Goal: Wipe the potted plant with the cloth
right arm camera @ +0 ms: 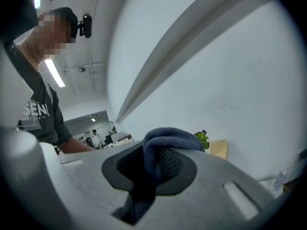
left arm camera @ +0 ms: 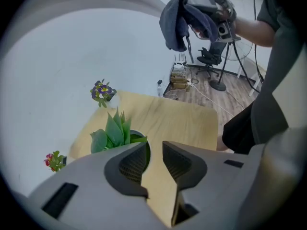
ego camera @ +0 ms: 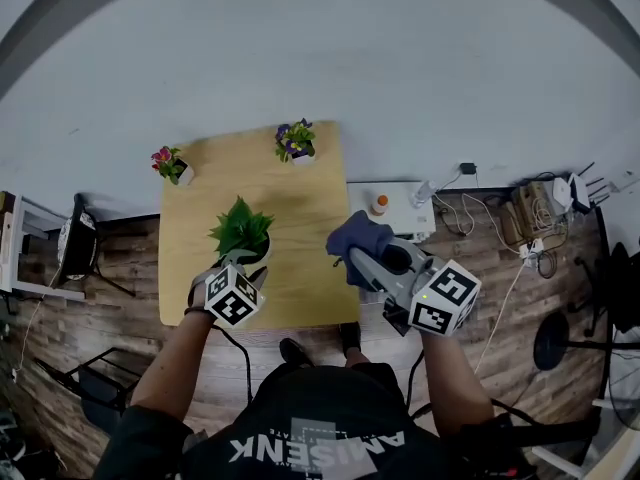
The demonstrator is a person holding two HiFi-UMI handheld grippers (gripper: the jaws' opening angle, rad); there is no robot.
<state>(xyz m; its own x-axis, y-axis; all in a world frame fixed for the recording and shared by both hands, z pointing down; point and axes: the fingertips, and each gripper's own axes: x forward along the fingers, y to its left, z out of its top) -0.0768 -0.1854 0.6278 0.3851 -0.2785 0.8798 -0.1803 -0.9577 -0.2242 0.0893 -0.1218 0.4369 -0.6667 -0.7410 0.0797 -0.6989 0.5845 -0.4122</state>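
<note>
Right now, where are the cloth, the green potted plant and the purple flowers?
cloth (ego camera: 362, 238), head view, on its bunched middle
green potted plant (ego camera: 241, 226), head view, on its leaves
purple flowers (ego camera: 295, 139), head view, on the blossoms

Pale wall (ego camera: 330, 48), wood-plank floor (ego camera: 120, 328)

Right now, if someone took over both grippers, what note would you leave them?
Left gripper: open, nothing between its jaws, beside the pot of the green potted plant near the front of the wooden table.
Right gripper: shut on the dark blue cloth, held in the air to the plant's right, not touching it.
Done: the cloth is in hand. Whether any leaf has been wiped cannot be told.
Left: bring the cloth to the leaves and wipe, probably steadying the pot with the left gripper first.
</note>
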